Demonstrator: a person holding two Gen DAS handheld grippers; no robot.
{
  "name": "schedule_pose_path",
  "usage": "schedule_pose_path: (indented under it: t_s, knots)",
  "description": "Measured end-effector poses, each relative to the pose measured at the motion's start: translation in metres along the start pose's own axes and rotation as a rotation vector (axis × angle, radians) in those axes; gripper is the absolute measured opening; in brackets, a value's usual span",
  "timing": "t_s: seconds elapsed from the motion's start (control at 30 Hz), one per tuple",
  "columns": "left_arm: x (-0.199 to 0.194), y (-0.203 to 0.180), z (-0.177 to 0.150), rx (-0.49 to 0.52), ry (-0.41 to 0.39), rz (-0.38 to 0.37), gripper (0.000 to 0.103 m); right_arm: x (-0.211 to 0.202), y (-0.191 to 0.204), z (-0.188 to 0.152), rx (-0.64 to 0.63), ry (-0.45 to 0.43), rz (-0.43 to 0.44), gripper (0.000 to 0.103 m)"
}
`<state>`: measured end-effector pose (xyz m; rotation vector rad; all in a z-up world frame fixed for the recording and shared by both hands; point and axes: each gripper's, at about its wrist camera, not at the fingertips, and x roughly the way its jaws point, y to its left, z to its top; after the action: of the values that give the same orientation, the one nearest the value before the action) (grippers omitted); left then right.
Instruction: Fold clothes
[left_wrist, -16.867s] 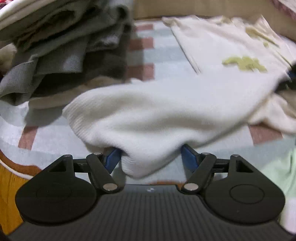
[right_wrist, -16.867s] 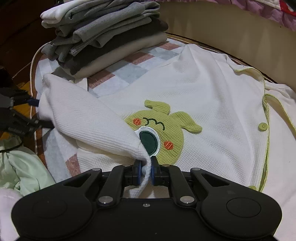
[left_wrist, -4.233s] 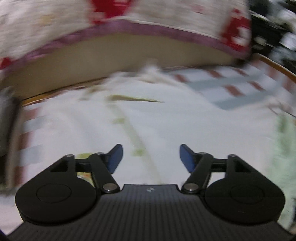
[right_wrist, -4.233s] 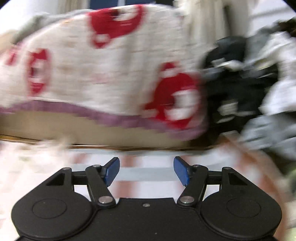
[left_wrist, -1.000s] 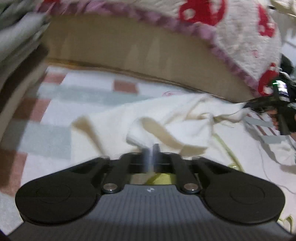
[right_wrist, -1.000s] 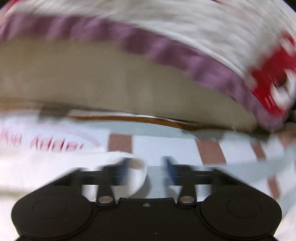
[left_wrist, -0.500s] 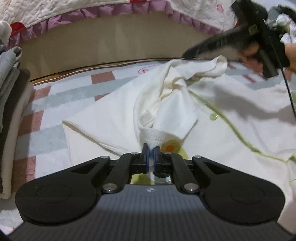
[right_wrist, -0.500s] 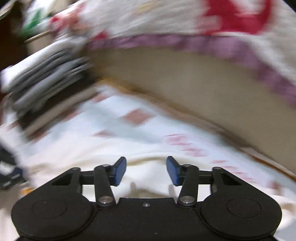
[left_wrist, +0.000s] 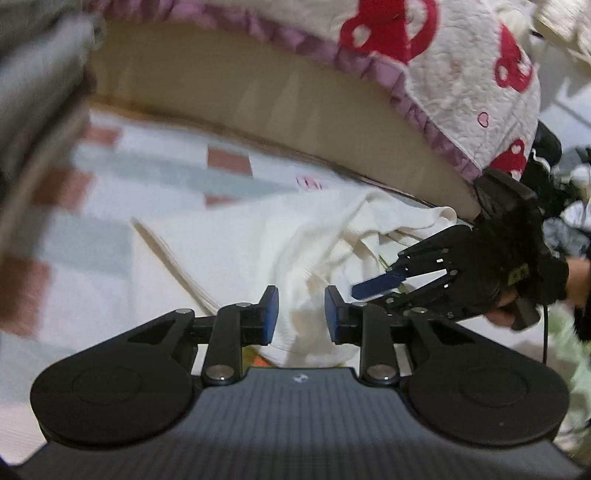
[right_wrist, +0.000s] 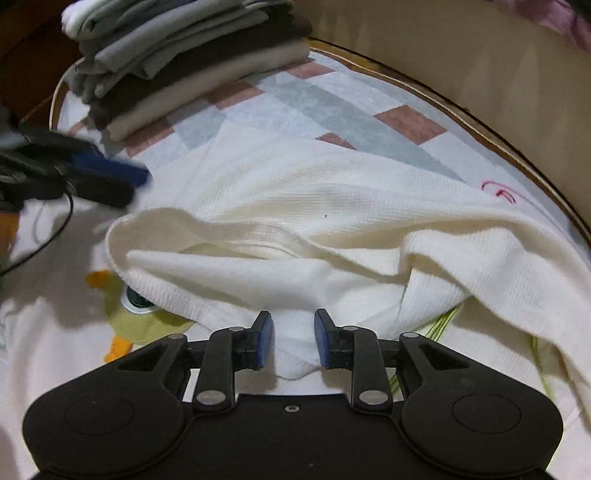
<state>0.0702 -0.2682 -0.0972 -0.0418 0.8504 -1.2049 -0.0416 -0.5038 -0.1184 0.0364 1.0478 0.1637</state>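
The left gripper (left_wrist: 301, 310) has just been opening, cream shirt (right_wrist: 332, 221) loose between its pads; the right gripper (right_wrist: 293, 343) has been closing around a fold, not yet pinching.

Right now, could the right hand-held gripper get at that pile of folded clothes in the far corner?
Probably yes. The right hand-held gripper sits over the cream shirt with a fold between its open jaws; only flat shirt and checked cloth lie before the pile.
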Motion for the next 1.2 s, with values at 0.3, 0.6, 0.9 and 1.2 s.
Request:
schedule_pose_path:
  t_s: [0.3, 0.6, 0.9, 1.2]
  knots:
    - [0.03, -0.027, -0.012, 0.132, 0.103, 0.029, 0.022, -0.034, -0.04, -0.002, 0.19, -0.134, -0.02, 0.032]
    - [0.027, -0.038, -0.01, 0.099, 0.117, 0.009, 0.035, -0.096, -0.147, -0.043, 0.465, -0.205, -0.418, 0.04]
    - [0.014, -0.059, -0.006, 0.332, 0.027, 0.228, 0.004, -0.133, -0.205, -0.127, 0.775, -0.329, -0.545, 0.052]
    - [-0.013, -0.064, 0.011, 0.402, -0.146, 0.318, 0.004, -0.123, -0.218, -0.141, 0.879, -0.35, -0.48, 0.056]
